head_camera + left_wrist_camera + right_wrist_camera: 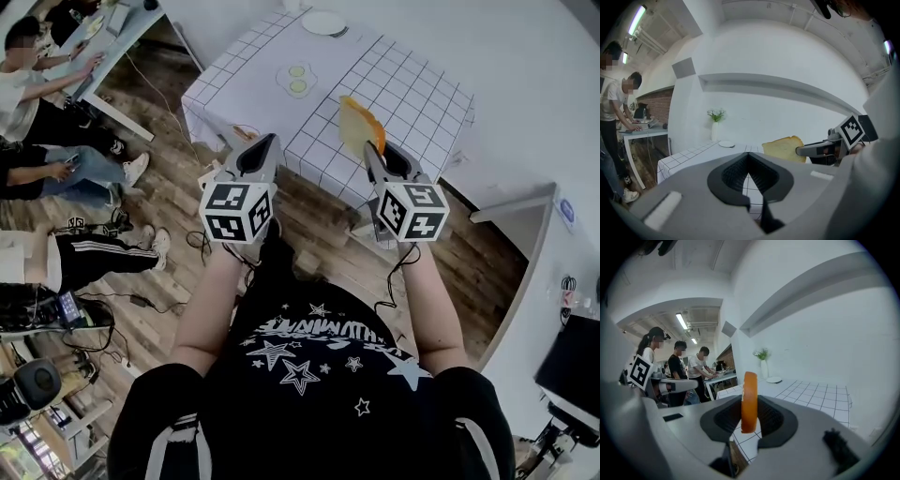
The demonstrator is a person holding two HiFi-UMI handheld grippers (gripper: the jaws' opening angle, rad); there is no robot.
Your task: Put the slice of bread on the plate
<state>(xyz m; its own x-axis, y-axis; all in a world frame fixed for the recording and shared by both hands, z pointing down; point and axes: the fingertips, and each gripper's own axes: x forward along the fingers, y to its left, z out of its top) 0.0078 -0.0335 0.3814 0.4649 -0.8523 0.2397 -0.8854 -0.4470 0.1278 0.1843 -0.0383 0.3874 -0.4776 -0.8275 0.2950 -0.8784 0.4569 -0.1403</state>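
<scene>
My right gripper [368,150] is shut on a slice of bread [356,122], held upright on its edge over the near side of the white grid-cloth table [412,94]. In the right gripper view the bread's orange crust [750,390] stands between the two pads. From the left gripper view the slice [783,148] shows flat-on, at the right gripper's tip [801,151]. My left gripper [269,142] is shut and holds nothing, its tips meeting [748,154] just short of the table's near edge. The white plate [324,22] sits at the table's far end.
Two toy fried eggs [297,78] lie mid-table between me and the plate. A vase with a plant [715,126] stands by the far wall. People sit and stand at a desk [37,103] on the left. Cables trail over the wooden floor [141,300].
</scene>
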